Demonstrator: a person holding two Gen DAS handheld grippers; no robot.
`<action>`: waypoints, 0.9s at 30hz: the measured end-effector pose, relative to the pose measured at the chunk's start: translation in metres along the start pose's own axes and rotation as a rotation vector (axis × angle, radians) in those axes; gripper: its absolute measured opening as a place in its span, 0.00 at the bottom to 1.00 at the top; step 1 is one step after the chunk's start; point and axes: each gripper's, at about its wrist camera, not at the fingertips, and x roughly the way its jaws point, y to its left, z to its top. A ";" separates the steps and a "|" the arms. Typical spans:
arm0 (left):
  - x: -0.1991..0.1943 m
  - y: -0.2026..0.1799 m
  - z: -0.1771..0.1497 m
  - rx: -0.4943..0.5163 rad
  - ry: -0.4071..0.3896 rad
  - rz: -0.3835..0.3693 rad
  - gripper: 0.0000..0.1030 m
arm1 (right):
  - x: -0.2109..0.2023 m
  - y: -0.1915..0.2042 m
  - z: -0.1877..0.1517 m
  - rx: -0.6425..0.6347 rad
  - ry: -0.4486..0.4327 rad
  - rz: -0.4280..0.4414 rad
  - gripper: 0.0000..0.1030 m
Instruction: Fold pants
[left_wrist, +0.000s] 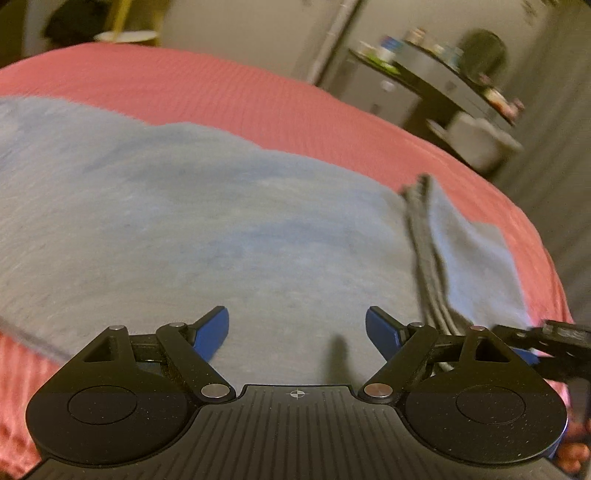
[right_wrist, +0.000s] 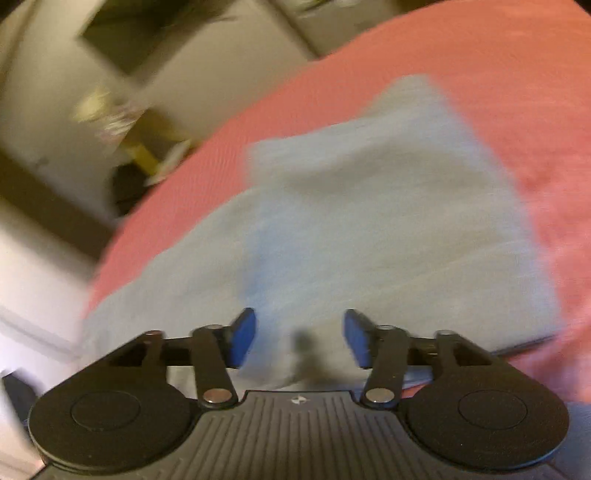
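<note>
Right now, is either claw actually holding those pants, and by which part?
No. The left claw and right claw both stand open above the light blue pants, with nothing between their pads.

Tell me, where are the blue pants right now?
The light blue pants lie spread on the pink bedspread, filling the middle of both wrist views. Their dark waistband shows at the right in the left wrist view.

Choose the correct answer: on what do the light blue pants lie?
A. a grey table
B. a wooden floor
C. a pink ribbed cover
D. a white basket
C: in both wrist views the pants lie spread on the pink ribbed cover, which shows around their edges.
</note>
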 end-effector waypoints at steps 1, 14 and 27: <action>0.002 -0.006 0.002 0.008 0.006 -0.016 0.83 | -0.001 -0.008 0.000 0.050 -0.012 0.007 0.45; 0.123 -0.096 0.052 -0.018 0.254 -0.165 0.59 | -0.029 -0.052 0.006 0.274 -0.282 0.163 0.59; 0.129 -0.104 0.062 -0.081 0.228 -0.216 0.16 | -0.026 -0.031 0.006 0.137 -0.308 0.205 0.80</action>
